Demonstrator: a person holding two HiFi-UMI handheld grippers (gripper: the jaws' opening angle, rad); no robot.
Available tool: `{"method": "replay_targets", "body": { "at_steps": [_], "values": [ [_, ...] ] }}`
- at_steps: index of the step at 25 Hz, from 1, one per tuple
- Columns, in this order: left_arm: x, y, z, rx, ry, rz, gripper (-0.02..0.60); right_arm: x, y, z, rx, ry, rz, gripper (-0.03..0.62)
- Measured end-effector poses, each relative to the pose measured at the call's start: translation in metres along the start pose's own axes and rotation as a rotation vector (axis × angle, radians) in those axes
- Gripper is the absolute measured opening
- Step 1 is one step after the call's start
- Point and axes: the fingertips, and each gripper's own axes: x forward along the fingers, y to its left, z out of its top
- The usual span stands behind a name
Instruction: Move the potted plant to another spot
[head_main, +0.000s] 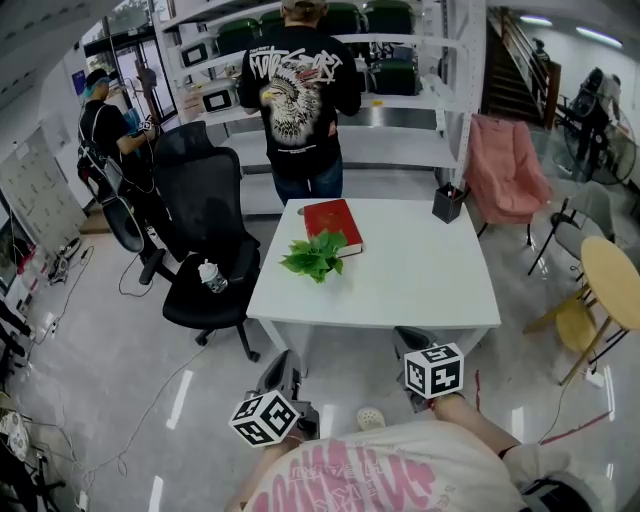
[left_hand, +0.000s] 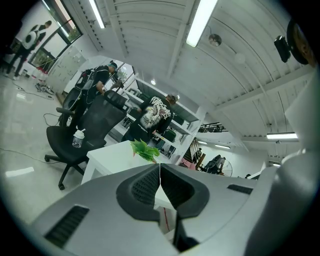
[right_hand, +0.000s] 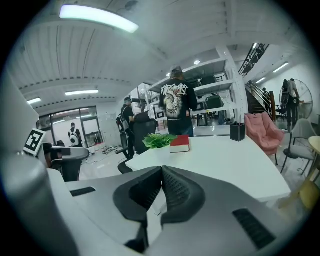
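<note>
Leaves (head_main: 305, 262) hide most of the potted plant (head_main: 318, 254). It stands on the left half of the white desk (head_main: 430, 280), at the near corner of a red book (head_main: 334, 225), touching it or just beside it; we cannot tell which. Both our tongs hang short of the desk's near edge, well apart from the plant. The left tongs (left_hand: 160, 176) have their jaws pressed together on nothing, and so do the right tongs (right_hand: 161, 175). The plant may be waiting in its old spot or already standing in its new one; the scene fits either.

We judge the plant small and light, easy for one pair of tongs. The leaves are soft; they would bend or tear and give no hold. The pot (right_hand: 158, 149), pale and hard to make out against the desk, looks stiff and perhaps smooth, so a grip may slip. Any hold belongs low on the pot's wall, beneath the leaves. It should come from the near or left side, away from the book, with the pot kept upright so it neither tips nor spills.
</note>
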Motion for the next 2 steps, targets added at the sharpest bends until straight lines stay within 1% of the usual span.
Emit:
{"method": "replay_targets", "body": {
  "at_steps": [2],
  "values": [
    [-0.0004, 0.0005, -0.0016, 0.000, -0.001, 0.000, 0.025, -0.0005, -0.0011, -0.0034, 0.003, 0.002, -0.002, 0.014]
  ]
}}
